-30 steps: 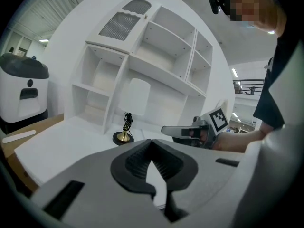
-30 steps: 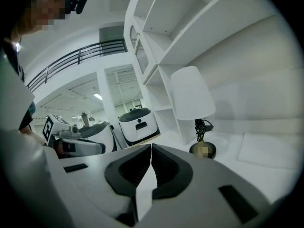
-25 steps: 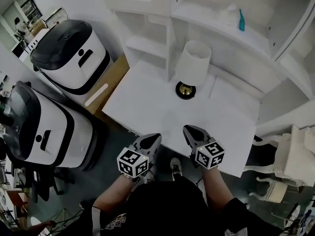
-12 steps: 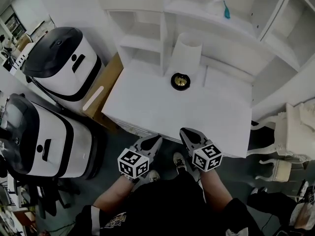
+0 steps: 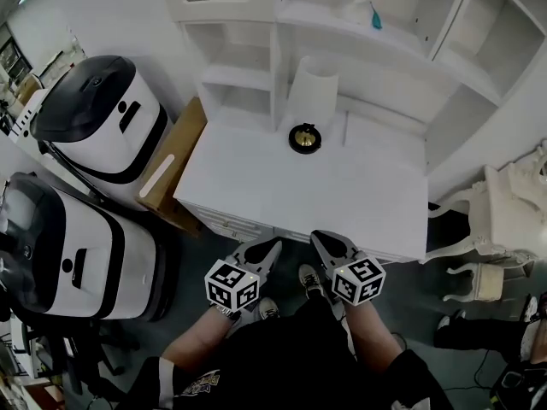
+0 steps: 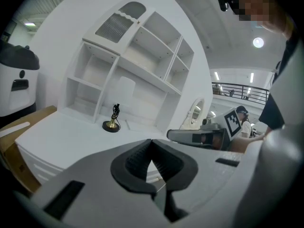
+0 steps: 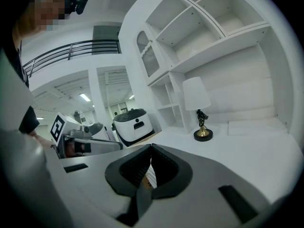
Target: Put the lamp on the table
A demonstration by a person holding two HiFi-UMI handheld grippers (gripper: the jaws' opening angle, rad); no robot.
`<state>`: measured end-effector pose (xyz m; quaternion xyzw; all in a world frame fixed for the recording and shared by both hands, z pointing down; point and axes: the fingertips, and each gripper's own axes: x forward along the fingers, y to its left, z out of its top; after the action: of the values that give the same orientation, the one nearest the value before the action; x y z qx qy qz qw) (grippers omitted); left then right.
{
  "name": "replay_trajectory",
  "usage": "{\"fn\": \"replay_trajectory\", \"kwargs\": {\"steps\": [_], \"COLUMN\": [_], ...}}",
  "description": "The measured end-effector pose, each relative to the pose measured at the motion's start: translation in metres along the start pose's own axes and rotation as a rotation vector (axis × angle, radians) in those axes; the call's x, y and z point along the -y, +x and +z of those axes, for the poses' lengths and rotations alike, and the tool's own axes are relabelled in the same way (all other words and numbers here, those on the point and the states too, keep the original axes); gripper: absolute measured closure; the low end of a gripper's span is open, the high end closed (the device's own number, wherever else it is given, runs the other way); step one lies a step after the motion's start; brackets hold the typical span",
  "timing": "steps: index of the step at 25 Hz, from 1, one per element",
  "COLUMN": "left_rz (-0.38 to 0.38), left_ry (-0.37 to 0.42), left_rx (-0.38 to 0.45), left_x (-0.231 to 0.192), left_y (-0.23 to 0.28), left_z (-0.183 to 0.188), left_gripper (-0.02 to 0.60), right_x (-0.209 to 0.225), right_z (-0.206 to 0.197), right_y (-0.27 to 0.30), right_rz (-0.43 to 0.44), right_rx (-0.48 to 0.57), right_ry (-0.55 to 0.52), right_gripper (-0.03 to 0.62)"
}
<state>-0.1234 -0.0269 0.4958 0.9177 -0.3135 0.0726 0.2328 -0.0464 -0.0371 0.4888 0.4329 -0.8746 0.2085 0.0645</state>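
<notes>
The lamp (image 5: 309,101), white shade on a thin dark stem with a round black and brass base, stands upright at the back of the white table (image 5: 256,186), close to the shelf unit. The left gripper view also has the lamp (image 6: 113,120), and the lamp (image 7: 199,107) shows in the right gripper view too. My left gripper (image 5: 270,248) and right gripper (image 5: 320,239) hang side by side in front of the table's near edge, both shut and holding nothing, well short of the lamp.
A white shelf unit (image 5: 376,49) rises behind the table, with a teal object (image 5: 374,16) on an upper shelf. Two white and black machines (image 5: 102,118) and a brown board (image 5: 167,169) stand left. A white ornate chair (image 5: 504,220) is at the right.
The view has drawn back from the table: lamp and table now look smaller and farther. Both grippers stay shut, side by side, slightly lower in the picture.
</notes>
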Motion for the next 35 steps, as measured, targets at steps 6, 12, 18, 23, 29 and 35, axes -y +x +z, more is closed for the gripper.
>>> {"fn": "replay_trajectory", "kwargs": {"steps": [6,12,18,23,29,35], "left_rz": [0.004,0.023,0.022,0.017,0.015,0.023], "left_ry": [0.010,0.009,0.000,-0.012,0.001,-0.003], "left_rx": [0.005,0.013,0.022,0.022,0.013,0.015], "left_x": [0.004,0.008,0.010,0.010,0.011,0.007], "left_y": [-0.011,-0.018,-0.020,-0.019,-0.019,-0.023], "left_z": [-0.006,-0.006,-0.006,-0.010,-0.013,-0.014], "left_gripper": [0.575,0.575,0.575,0.575,0.575,0.575], "right_x": [-0.013,-0.019,-0.024,-0.024,-0.027,-0.030], "right_z": [-0.006,-0.007,-0.005,-0.011,-0.014,-0.016], "right_y": [-0.009,-0.017,-0.019,-0.020,-0.019,-0.014], "right_rz": [-0.013,-0.006,-0.002,-0.003,-0.004,0.006], "right_rx": [0.011,0.012,0.016,0.006,-0.002,-0.009], "right_ry": [0.006,0.002,-0.003,0.002,0.004,0.006], "right_gripper": [0.568,0.568,0.568,0.568,0.568,0.568]}}
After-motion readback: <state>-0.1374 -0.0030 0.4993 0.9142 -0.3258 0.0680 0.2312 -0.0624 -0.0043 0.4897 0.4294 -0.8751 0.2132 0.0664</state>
